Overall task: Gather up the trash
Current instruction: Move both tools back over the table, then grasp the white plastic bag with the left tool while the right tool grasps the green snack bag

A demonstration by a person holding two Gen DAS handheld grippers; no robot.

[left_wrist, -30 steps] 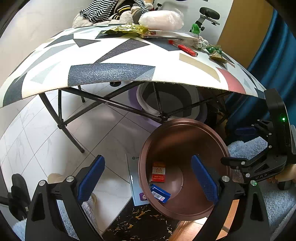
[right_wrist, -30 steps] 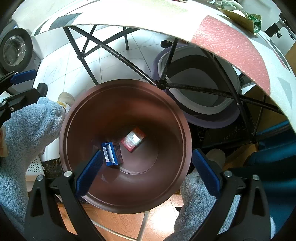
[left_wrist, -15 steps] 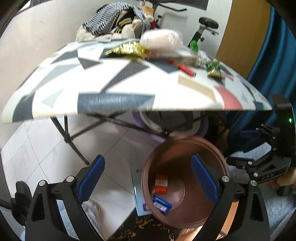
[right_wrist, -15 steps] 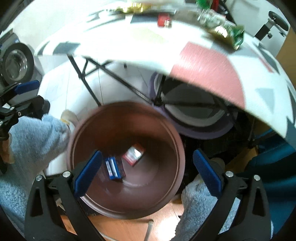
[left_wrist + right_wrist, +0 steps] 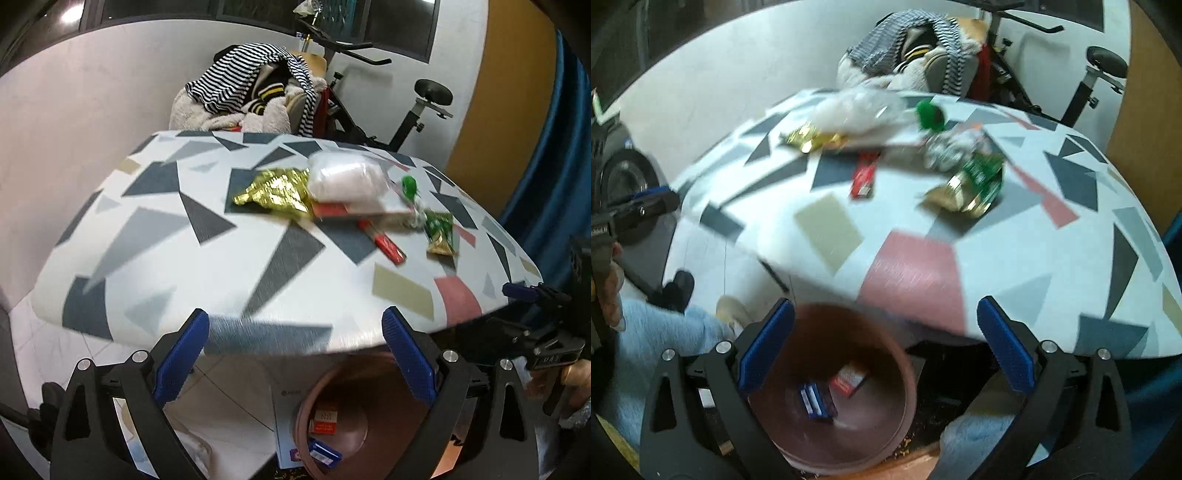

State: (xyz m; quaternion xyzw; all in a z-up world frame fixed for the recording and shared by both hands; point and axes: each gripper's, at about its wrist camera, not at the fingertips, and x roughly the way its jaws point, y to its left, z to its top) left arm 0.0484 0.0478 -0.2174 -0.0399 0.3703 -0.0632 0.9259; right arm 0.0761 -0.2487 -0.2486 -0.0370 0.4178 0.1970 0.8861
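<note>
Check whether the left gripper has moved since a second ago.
Yes. The left gripper has risen: the table top now faces it, and the brown bin lies lower in view.

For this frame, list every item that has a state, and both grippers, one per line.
left gripper: open, empty.
right gripper: open, empty.
brown bin: on floor, holds two packs.
red pack: in bin.
blue pack: in bin.
gold wrapper: crumpled, on table.
green wrapper: on table.
red stick pack: flat on table.
</note>
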